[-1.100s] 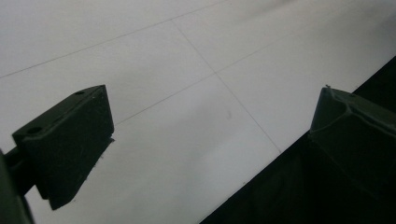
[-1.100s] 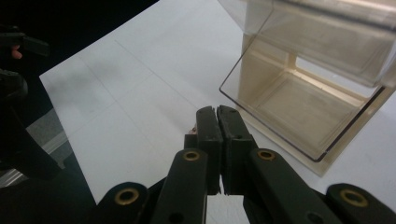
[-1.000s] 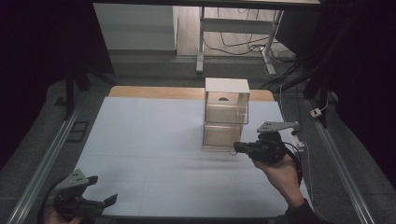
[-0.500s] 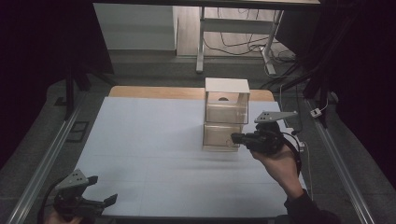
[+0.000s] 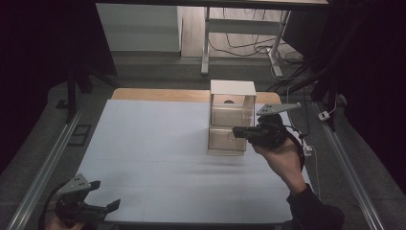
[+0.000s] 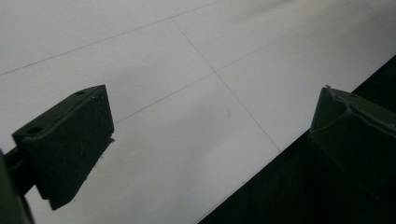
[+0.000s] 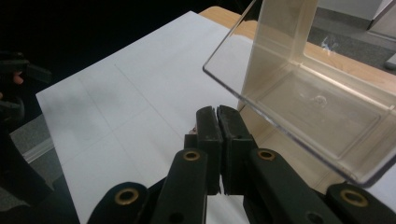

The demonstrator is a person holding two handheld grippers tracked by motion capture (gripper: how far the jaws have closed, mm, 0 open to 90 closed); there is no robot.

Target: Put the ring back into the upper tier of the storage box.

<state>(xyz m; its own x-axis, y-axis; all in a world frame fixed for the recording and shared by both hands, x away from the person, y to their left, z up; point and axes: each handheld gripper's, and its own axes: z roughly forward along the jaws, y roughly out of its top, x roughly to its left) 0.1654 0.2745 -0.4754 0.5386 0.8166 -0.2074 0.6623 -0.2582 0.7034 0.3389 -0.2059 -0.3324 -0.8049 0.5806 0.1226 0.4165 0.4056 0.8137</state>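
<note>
A clear two-level drawer box [image 5: 232, 117] with a white top stands on the white mat [image 5: 153, 143], right of centre. My right gripper [image 5: 235, 130] is shut with nothing visible between its jaws, and its tips are at the box's front, about where the two levels meet. In the right gripper view the shut right gripper [image 7: 217, 114] sits just left of an open clear compartment of the box [image 7: 322, 105], under its clear panel edge. My left gripper [image 5: 106, 194] rests open at the mat's near left corner. In its own view the left gripper [image 6: 210, 116] has only bare mat between its jaws.
Wooden table edge [image 5: 158, 94] shows beyond the mat. Metal rails [image 5: 48, 163] run down both sides. Desk legs and cables [image 5: 249, 43] lie on the floor behind. The other hand and its gripper [image 7: 11, 93] show at the far left of the right gripper view.
My right gripper has risen and shifted left along the box's front, from the lower level to the seam between levels. The left gripper has stayed still.
</note>
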